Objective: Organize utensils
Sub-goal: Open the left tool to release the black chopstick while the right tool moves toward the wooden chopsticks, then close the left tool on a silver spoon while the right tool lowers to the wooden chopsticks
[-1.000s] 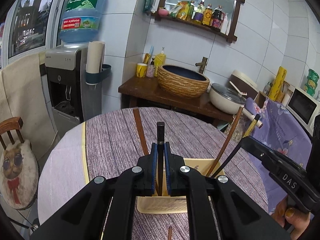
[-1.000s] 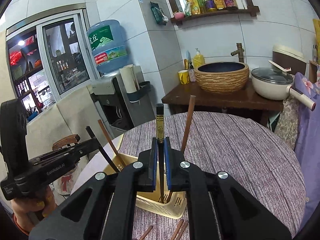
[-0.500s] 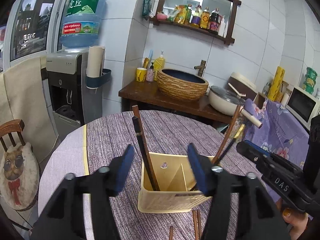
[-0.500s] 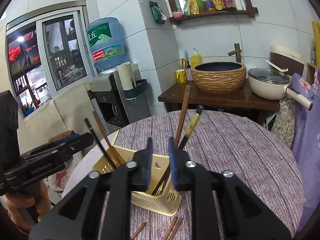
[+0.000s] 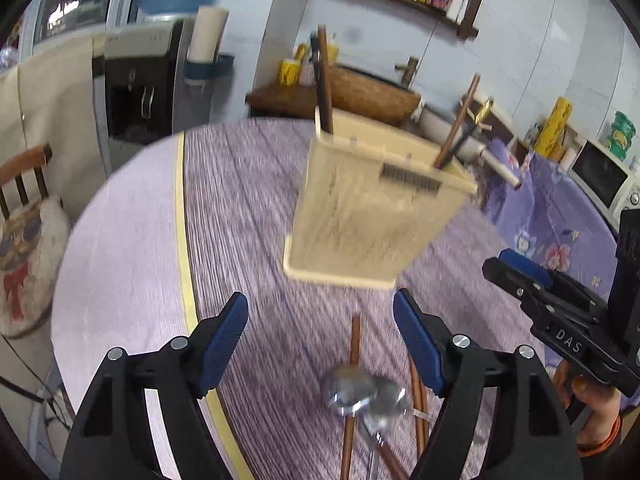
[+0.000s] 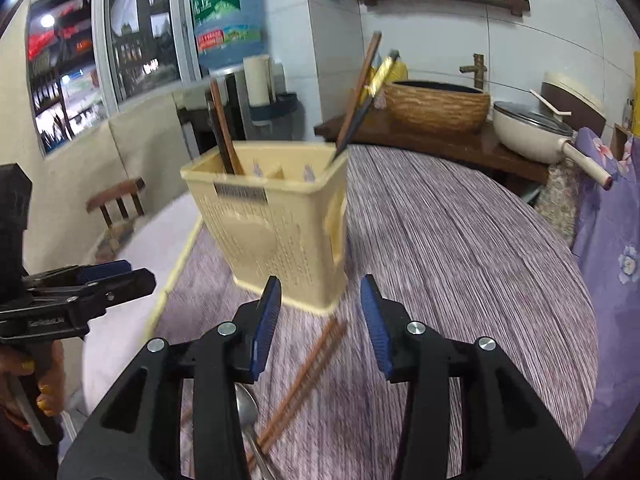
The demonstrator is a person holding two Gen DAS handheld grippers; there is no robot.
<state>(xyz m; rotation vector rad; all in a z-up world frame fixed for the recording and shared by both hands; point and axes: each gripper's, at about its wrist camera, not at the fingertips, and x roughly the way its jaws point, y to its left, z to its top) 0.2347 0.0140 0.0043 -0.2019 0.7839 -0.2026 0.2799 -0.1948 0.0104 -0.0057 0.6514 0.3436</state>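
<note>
With both the left claw [image 5: 320, 344] and right claw [image 6: 320, 320] just opened and empty, loose chopsticks [image 6: 308, 364] at six o'clock below the holder [image 6: 276, 224] on the bench [image 6: 460, 264] could roll if nudged.

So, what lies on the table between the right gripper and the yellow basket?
In the right wrist view, a pair of brown chopsticks lies there.
</note>
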